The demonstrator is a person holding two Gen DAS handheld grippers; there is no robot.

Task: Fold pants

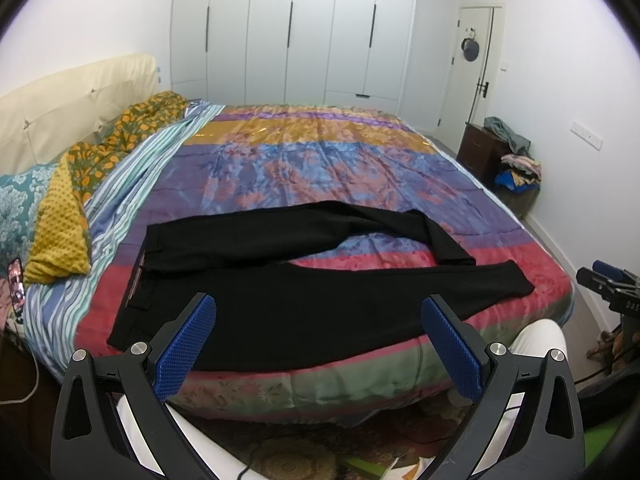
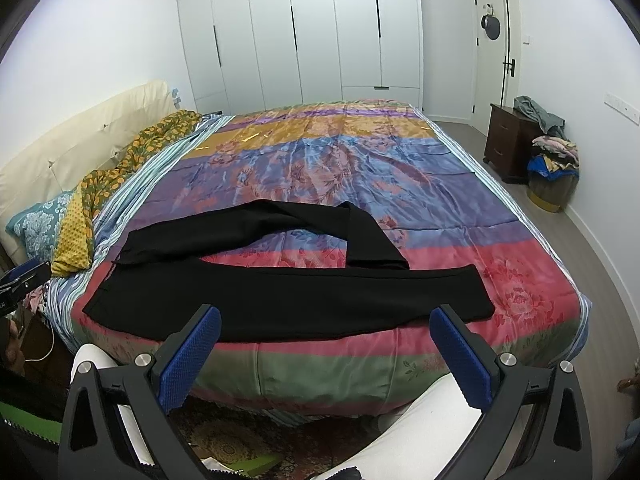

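Black pants (image 1: 280, 300) lie flat on the near part of a bed with a colourful striped quilt (image 1: 320, 160). The waistband is at the left. The near leg runs straight to the right; the far leg bends back on itself at its end (image 1: 448, 240). The pants also show in the right wrist view (image 2: 280, 296). My left gripper (image 1: 318, 308) is open and empty, held in front of the bed's near edge. My right gripper (image 2: 326, 318) is open and empty, likewise short of the bed. Part of the right gripper shows at the far right of the left wrist view (image 1: 608, 280).
Pillows (image 1: 60, 220) and a cream headboard (image 1: 72, 100) are at the left. A white wardrobe (image 1: 292, 28) stands behind the bed. A dark nightstand (image 2: 510, 140) and a basket of clothes (image 2: 554, 172) stand at the right wall. A phone (image 1: 16, 284) lies at the left.
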